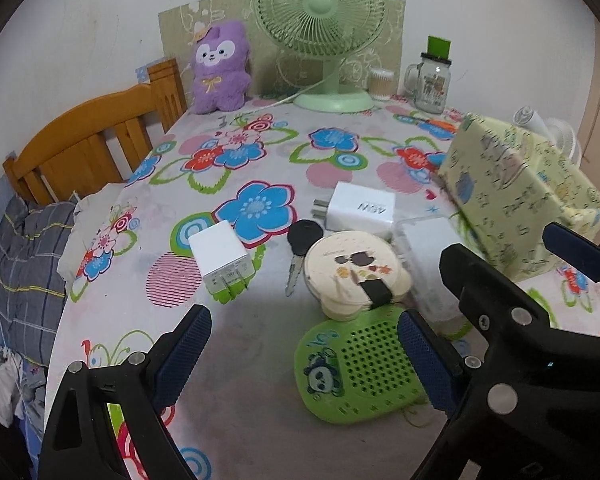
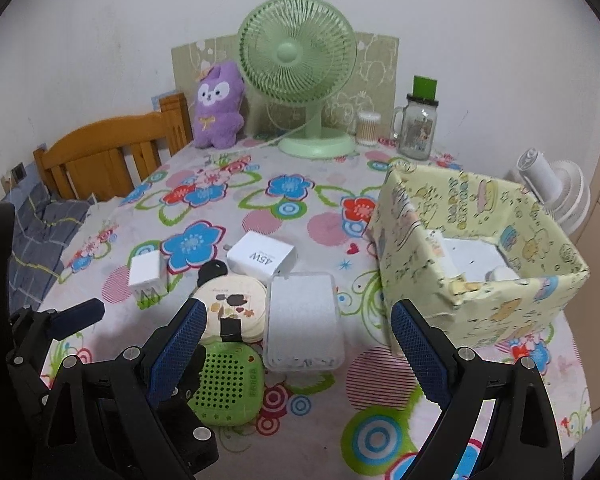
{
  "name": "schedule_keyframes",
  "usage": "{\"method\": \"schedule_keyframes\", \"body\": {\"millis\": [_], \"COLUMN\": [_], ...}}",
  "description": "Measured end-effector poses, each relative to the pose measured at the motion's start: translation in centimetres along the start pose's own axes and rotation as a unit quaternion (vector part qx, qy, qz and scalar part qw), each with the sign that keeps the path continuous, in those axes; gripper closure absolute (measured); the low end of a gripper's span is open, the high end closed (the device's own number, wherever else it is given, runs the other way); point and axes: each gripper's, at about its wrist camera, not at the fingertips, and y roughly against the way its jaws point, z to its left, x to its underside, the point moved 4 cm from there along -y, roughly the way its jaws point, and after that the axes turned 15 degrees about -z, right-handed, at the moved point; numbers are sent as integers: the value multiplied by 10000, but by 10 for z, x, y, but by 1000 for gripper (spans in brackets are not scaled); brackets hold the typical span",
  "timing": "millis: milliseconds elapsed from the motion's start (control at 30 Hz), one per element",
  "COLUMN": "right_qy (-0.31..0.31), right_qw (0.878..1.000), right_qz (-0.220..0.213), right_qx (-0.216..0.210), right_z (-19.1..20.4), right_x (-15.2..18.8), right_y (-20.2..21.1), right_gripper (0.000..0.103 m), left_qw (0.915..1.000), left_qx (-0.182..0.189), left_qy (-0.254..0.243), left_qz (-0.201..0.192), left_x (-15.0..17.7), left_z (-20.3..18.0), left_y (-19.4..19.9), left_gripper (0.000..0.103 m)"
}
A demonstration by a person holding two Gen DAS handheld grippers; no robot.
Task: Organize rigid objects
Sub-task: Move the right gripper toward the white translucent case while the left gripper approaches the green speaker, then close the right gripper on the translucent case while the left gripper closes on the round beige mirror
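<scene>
- Cluster of small hard items sits mid-table on the flowered cloth [image 2: 300,400]: a green perforated disc [image 1: 364,364] nearest me, a round cream case [image 1: 354,274] touching its far edge, a black-headed key [image 1: 300,252] just left of the case.
- Behind them I see a white charger marked 45W [image 2: 260,258]; a smaller white plug [image 1: 220,258] lies apart to the left, prongs toward me.
- A clear plastic box [image 2: 304,320] lies just right of the cream case, between it and the paper-covered box [image 2: 480,280].
- That patterned box stands at the table's right side, open-topped, white items already inside.
- My left gripper [image 1: 304,344] hangs above the cloth, jaws spread wide, nothing in them; its right finger overlaps the green disc in view.
- My right gripper [image 2: 296,336] is likewise spread wide and empty, the clear box lying between its fingers in view.
- Far edge: green fan [image 2: 300,72], purple plush toy [image 2: 218,104], glass mug [image 2: 416,128].
- Wooden headboard [image 1: 88,140] at left.
</scene>
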Motion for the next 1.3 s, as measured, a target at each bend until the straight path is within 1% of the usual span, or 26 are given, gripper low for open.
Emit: {"method": "schedule_keyframes", "body": {"millis": [200,433,600,733,833,967,1133,1300], "right_qy": [43,27,69,18,-51,-162,-296,-307], "right_qw": [9998,9993,9987,9981,9974,9962,9954,9951], "right_qz": [196,368,491,623,716,852,916,939], "right_qx": [-6,-2,71,32,-6,-14,-29,-36], "right_z": [3,4,2,1,-1,-4,-7,-9], "right_x": [10,16,20,24,27,31,33,32], "right_y": [-19,-32,-39,-44,-48,-53,-57,-57], "right_gripper": [8,12,19,29,33,34,40,41], "left_qw": [9999,9998,9996,9995,9994,9995,9994,9991], "left_qx": [-59,-32,8,35,58,91,173,252], "left_qy": [16,14,-14,-73,-126,-183,-163,-165], "left_qz": [150,220,276,301,305,251,265,297], "left_x": [8,11,13,14,14,14,12,11], "left_z": [4,4,1,-2,-5,-9,-12,-16], "left_y": [-18,-26,-30,-33,-34,-35,-37,-40], "left_gripper": [7,7,7,7,7,7,7,7]}}
